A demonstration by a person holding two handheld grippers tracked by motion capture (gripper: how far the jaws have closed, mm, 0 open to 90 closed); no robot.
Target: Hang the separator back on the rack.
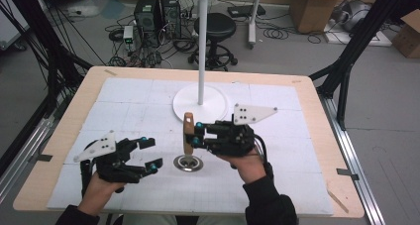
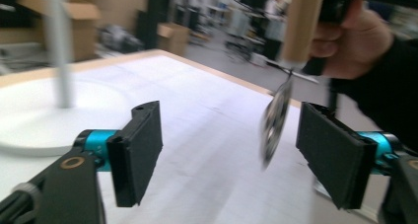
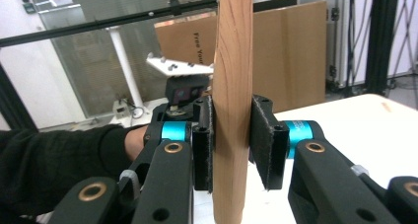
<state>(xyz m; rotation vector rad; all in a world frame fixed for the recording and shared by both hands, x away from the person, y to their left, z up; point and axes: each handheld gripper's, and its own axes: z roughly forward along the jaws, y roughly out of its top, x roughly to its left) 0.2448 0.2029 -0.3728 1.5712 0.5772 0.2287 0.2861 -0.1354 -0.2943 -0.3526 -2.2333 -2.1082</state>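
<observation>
My right tool (image 1: 197,133) is clenched on the wooden handle (image 1: 188,131) of a small strainer; in the right gripper view the handle (image 3: 231,100) stands upright between both pads (image 3: 263,140), pressed from each side. The handle is near the middle of the table (image 1: 59,136), just in front of the white round base (image 1: 185,103) of the hanger stand. The strainer's metal ring (image 1: 188,163) shows below the handle; in the left gripper view it (image 2: 273,120) hangs tilted off the table surface, blurred.

My left tool (image 1: 150,153) is released, jaws wide apart with nothing between them, over the white mat (image 1: 124,93) to the left of the ring. In the left gripper view the ring sits close in front of the right-hand pad (image 2: 330,152), though I cannot tell whether they touch.

The left half of the mat is bare up to the wooden edge. Behind the handle, the base and its pole (image 1: 202,46) limit room going forward. On the right, bare mat runs to the table edge.
</observation>
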